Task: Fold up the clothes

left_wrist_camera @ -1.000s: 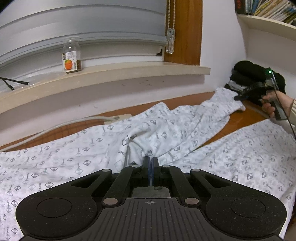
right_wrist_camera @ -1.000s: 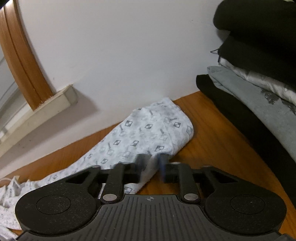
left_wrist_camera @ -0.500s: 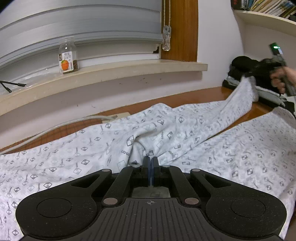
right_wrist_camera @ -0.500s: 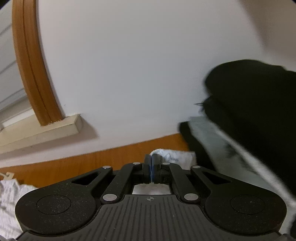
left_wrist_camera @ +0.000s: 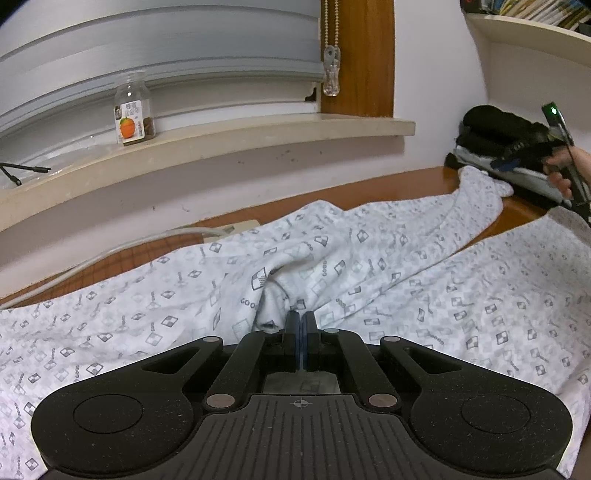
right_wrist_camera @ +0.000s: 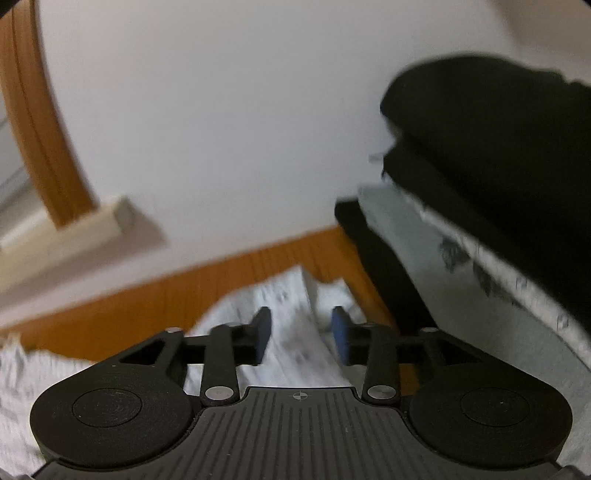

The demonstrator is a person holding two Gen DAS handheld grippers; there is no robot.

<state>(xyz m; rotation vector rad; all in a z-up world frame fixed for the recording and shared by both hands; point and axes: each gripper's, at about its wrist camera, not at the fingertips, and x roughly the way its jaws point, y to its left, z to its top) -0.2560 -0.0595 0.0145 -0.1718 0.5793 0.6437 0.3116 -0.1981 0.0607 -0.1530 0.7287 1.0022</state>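
Patterned garment [left_wrist_camera: 369,266] across wood table [left_wrist_camera: 424,181] under windowsill [left_wrist_camera: 258,133]; left fingers [left_wrist_camera: 301,325] pinching it, right fingers [right_wrist_camera: 301,332] opening w/ cloth between.

Left wrist cam sits low over the patterned garment [left_wrist_camera: 369,258], facing the windowsill [left_wrist_camera: 221,144]. Right cam's close to the wall corner – both catch the folded stack [left_wrist_camera: 491,144] at right.

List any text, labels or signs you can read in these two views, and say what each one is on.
"GOOD": printed repeatedly among the checkered squares on the white patterned cotton garment, clearest beside the fold near the left gripper.
Label with an orange fruit picture on the clear glass jar on the windowsill: characters too small to read.
Spines of the books on the shelf: too small to read.
Right wrist view: blurred, no legible text.
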